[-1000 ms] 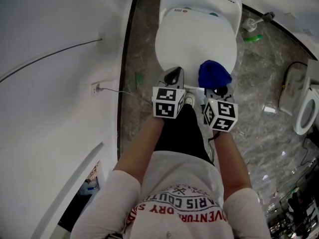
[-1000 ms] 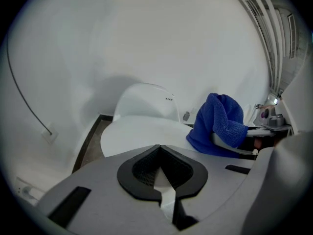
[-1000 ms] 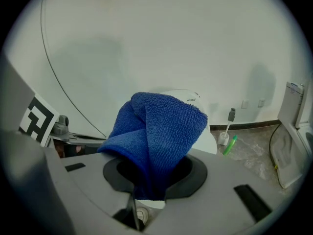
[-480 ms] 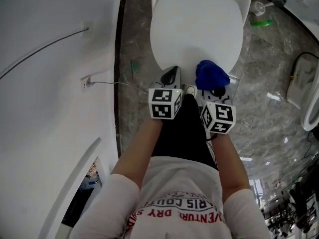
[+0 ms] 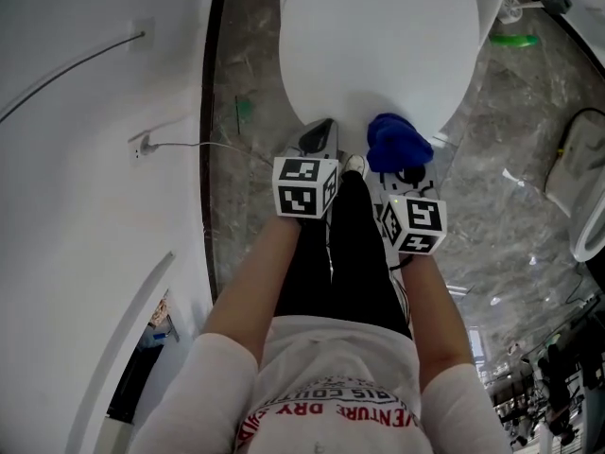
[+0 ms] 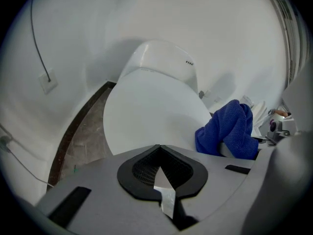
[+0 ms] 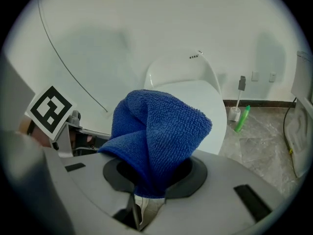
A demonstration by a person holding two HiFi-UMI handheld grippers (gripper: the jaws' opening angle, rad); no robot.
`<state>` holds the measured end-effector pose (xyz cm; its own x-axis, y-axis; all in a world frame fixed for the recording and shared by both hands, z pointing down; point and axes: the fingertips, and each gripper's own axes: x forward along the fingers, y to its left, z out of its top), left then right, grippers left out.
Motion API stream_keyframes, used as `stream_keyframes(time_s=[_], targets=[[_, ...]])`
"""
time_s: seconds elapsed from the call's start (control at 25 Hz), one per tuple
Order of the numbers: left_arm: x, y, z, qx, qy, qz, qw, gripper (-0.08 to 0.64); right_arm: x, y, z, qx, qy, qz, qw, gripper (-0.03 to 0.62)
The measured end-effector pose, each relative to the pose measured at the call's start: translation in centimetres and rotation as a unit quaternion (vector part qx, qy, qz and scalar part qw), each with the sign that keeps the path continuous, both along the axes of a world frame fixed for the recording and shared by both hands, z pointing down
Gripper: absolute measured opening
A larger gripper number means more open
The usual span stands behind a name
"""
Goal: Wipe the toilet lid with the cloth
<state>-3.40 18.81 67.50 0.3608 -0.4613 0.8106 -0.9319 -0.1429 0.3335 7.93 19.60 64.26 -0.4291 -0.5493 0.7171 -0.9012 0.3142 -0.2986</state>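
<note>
The white toilet lid (image 5: 378, 45) is down and fills the top of the head view; it also shows ahead in the left gripper view (image 6: 146, 111) and the right gripper view (image 7: 205, 102). A blue cloth (image 5: 397, 143) bunches up out of my right gripper (image 5: 408, 173), which is shut on it, just short of the lid's near right edge. The cloth (image 7: 156, 136) stands up between the jaws and hides part of the lid. My left gripper (image 5: 319, 138) is shut and holds nothing, at the lid's near left edge; from its view the cloth (image 6: 230, 129) is at the right.
A white wall (image 5: 85, 159) with a cable and socket (image 5: 144, 146) runs along the left. A toilet brush (image 7: 238, 102) and a green bottle (image 7: 243, 117) stand on the marble floor right of the toilet. Another white fixture (image 5: 586, 206) is at the far right.
The head view has shifted so the toilet sits higher and closer in frame. Both grippers stay at the lid's near edge, the cloth still held in the right one.
</note>
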Motion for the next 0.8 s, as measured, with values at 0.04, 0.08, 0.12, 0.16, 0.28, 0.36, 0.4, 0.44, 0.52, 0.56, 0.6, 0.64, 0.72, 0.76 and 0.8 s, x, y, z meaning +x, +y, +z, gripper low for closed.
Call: stream_keyframes(time_s=[0.04, 0.08, 0.12, 0.16, 0.28, 0.36, 0.4, 0.44, 0.52, 0.56, 0.6, 0.64, 0.72, 0.76, 0.8], targets=[[-0.1, 0.0, 0.6, -0.008, 0.005, -0.004, 0.9999, 0.006, 0.0, 0.0, 0.6, -0.009, -0.001, -0.001, 1.0, 0.087], [-0.1, -0.1, 1.0, -0.015, 0.012, -0.011, 0.9998, 0.006, -0.1, -0.1, 1.1, -0.016, -0.003, 0.001, 1.0, 0.087], [-0.2, -0.2, 1.3, -0.02, 0.022, -0.022, 0.9993, 0.006, -0.1, -0.3, 1.4, -0.022, -0.006, 0.004, 1.0, 0.087], [-0.3, -0.4, 1.5, -0.024, 0.034, -0.034, 0.9986, 0.006, -0.2, -0.4, 1.7, -0.026, -0.007, 0.006, 1.0, 0.087], [-0.6, -0.3, 1.8, -0.026, 0.05, -0.046, 0.9974, 0.006, -0.3, -0.3, 2.2, -0.035, 0.003, 0.001, 0.999, 0.087], [-0.6, -0.3, 2.0, -0.021, 0.039, -0.033, 0.9985, 0.006, -0.4, -0.3, 2.6, -0.041, 0.007, -0.005, 0.999, 0.087], [-0.6, -0.3, 2.0, -0.019, 0.034, -0.026, 0.9989, 0.006, -0.4, -0.3, 2.6, -0.044, 0.007, -0.005, 0.999, 0.087], [-0.5, -0.3, 2.0, -0.018, 0.031, -0.021, 0.9991, 0.006, -0.4, -0.4, 2.6, -0.047, 0.005, -0.005, 0.999, 0.087], [-0.3, -0.4, 2.0, -0.022, 0.03, -0.013, 0.9992, 0.006, -0.2, -0.5, 2.5, -0.056, -0.002, -0.004, 0.998, 0.087], [-0.3, -0.4, 1.9, -0.025, 0.027, -0.01, 0.9993, 0.006, -0.2, -0.6, 2.2, -0.06, -0.005, -0.006, 0.998, 0.087], [-0.4, -0.5, 1.6, -0.025, 0.022, -0.006, 0.9994, 0.006, -0.3, -0.7, 1.8, -0.064, -0.007, -0.011, 0.998, 0.087], [-0.5, -0.8, 1.2, -0.019, 0.014, -0.003, 0.9997, 0.006, -0.3, -0.9, 1.3, -0.064, -0.007, -0.018, 0.998, 0.087], [-0.6, -1.7, -0.5, 0.01, -0.001, 0.004, 0.9999, 0.006, -0.4, -1.5, 0.0, -0.058, 0.0, -0.035, 0.998, 0.087], [-0.6, -2.4, -1.6, 0.029, -0.005, 0.007, 0.9995, 0.006, -0.4, -1.9, -0.9, -0.052, 0.007, -0.045, 0.998, 0.087], [-0.5, -3.1, -2.9, 0.048, -0.005, 0.009, 0.9988, 0.006, -0.5, -2.5, -1.8, -0.042, 0.012, -0.054, 0.998, 0.087]])
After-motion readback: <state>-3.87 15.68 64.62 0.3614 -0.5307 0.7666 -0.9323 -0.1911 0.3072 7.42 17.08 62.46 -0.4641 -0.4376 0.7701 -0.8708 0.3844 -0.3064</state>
